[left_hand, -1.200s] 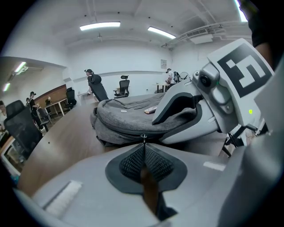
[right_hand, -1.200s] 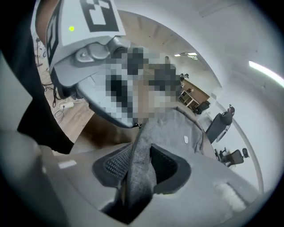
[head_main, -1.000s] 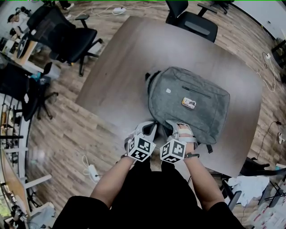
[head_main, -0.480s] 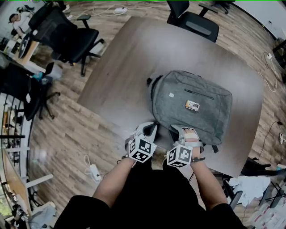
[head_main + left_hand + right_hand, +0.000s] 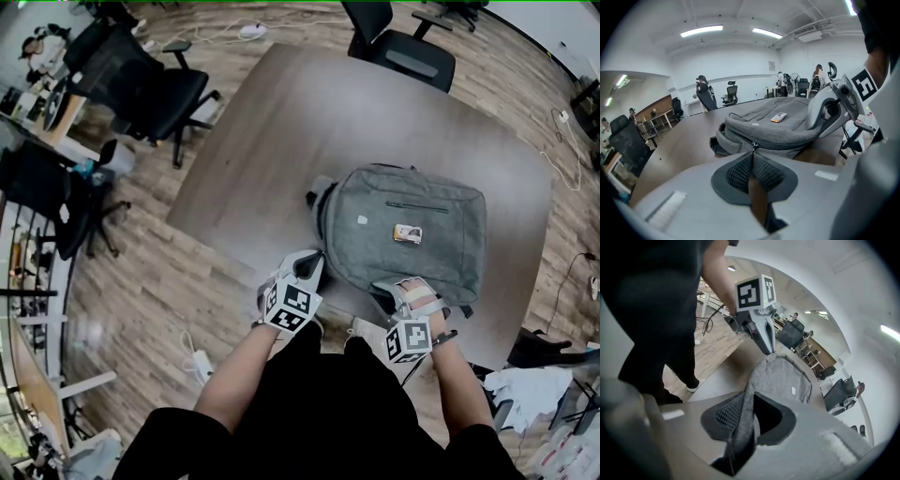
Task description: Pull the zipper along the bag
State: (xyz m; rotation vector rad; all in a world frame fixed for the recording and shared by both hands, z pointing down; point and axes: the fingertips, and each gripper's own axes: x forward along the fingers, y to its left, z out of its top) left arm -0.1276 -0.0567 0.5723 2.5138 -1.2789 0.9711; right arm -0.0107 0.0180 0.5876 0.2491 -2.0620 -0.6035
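Rightward along the lower edge of the backpack goes the right tongs since the earlier head view, so it now sits at lower centre-right of the frame; its jaws have just been closing and pinch a fold of grey fabric from the bag's rim. At the bag's lower left corner the left tongs has its jaws together on the zipper pull.

To do this step well, I judge that the two grips should draw apart in line with the zipper track, keeping the fabric taut and low; lifting the pull away from the track could jam the slider, and a slack rim could let the backpack slide on the bench.

The backpack lies flat at centre-right of the head view; its front pocket looks zipped; nothing inside the bag can be seen; a small flat orange-and-white item rests on its top panel.
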